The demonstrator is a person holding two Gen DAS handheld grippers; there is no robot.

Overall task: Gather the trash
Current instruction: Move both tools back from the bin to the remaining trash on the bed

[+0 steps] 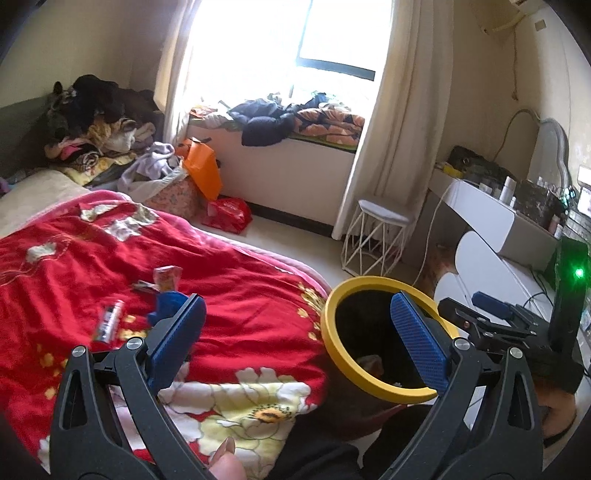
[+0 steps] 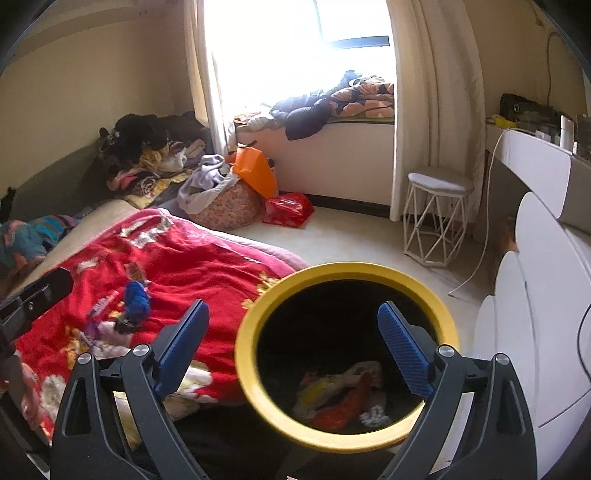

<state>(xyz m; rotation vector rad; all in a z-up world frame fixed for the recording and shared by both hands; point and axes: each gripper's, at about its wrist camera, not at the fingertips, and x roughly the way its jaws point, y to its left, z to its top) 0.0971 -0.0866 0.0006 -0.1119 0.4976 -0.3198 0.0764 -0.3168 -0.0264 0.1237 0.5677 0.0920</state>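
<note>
A: A cluttered bedroom is showing in both views, with a bed under a red quilt printed with cream flowers (image 1: 122, 258) filling the left side and a bright curtained window (image 1: 295, 33) glaring at the back.

B: And the trash itself?

A: A round bin with a yellow rim and a dark inside (image 2: 345, 360) is sitting at the foot corner of the bed, just beside the quilt's edge. Crumpled wrappers in red, yellow and white (image 2: 340, 398) are lying at its bottom. More scraps are resting on the quilt: a small silvery tube-shaped wrapper (image 1: 109, 320), a pinkish packet (image 1: 168, 277) and a blue crumpled piece (image 1: 166, 306) (all a little blurred).

B: What are the grippers doing?

A: The right gripper (image 2: 291, 347) is hanging over the bin with its blue ribbed pads (image 2: 404, 350) spread wide, nothing between them. The left gripper (image 1: 299, 332) is likewise standing wide apart and gripping nothing, one pad over the quilt and the other over the bin's rim. A fingertip (image 1: 225, 461) of the person is peeking in at the bottom of the left view.

B: And farther out?

A: A white wire-frame stool with a pale seat (image 2: 439, 218) is standing by the curtain, an orange bag (image 2: 255, 170) and a red plastic bag (image 2: 288, 208) are lying near a patterned cloth basket (image 2: 225, 208), and clothes are piling up on the window ledge (image 1: 295, 122).
</note>
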